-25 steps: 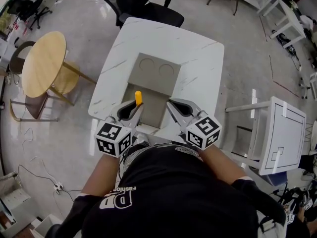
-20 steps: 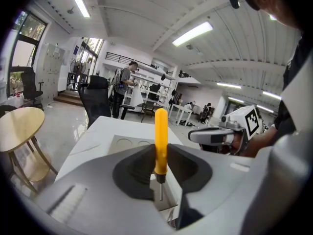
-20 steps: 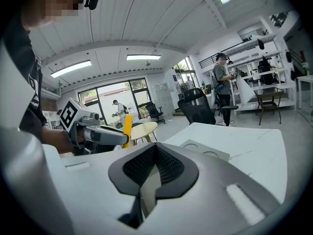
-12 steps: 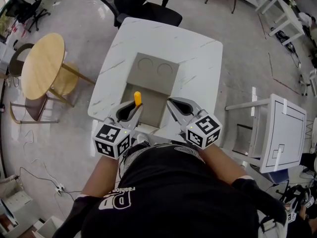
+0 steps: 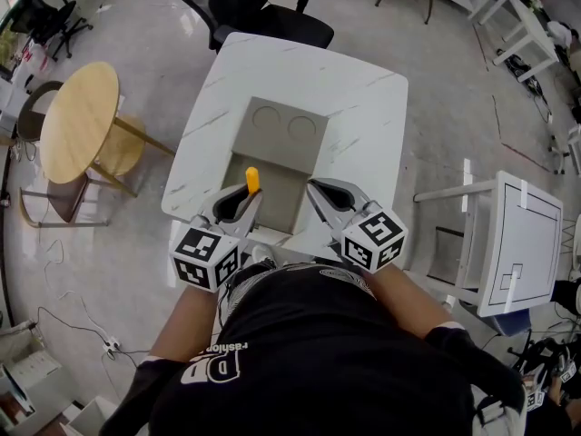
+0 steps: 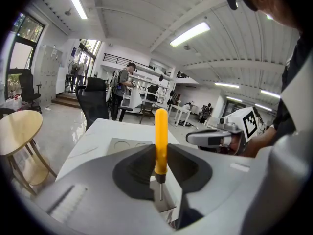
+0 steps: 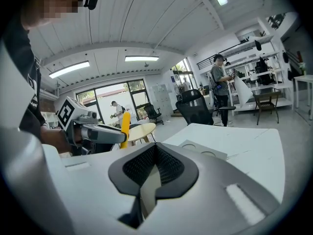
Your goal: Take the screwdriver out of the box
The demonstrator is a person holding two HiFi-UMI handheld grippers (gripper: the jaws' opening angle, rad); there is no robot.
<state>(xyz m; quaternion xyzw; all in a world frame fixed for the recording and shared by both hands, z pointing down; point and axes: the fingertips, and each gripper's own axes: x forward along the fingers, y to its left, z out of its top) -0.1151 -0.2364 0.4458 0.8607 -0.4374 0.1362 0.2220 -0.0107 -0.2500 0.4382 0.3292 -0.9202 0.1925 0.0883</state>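
An open brown cardboard box (image 5: 281, 148) lies on the white marble-look table (image 5: 359, 98), its flap with two round cut-outs pointing away from me. My left gripper (image 5: 243, 203) is over the box's near left corner, shut on the screwdriver (image 5: 252, 181). Its orange-yellow handle (image 6: 160, 138) stands upright between the jaws, with the thin metal tip pointing down. My right gripper (image 5: 318, 198) is over the box's near right corner, shut with nothing in it (image 7: 155, 148). In the right gripper view the left gripper (image 7: 93, 132) and the screwdriver handle (image 7: 125, 124) show at the left.
A round wooden table (image 5: 77, 116) stands on the floor at the left, and a black office chair (image 5: 263, 7) beyond the table's far edge. A white side table (image 5: 517, 243) is at the right. Cables lie on the floor at lower left. People stand far off.
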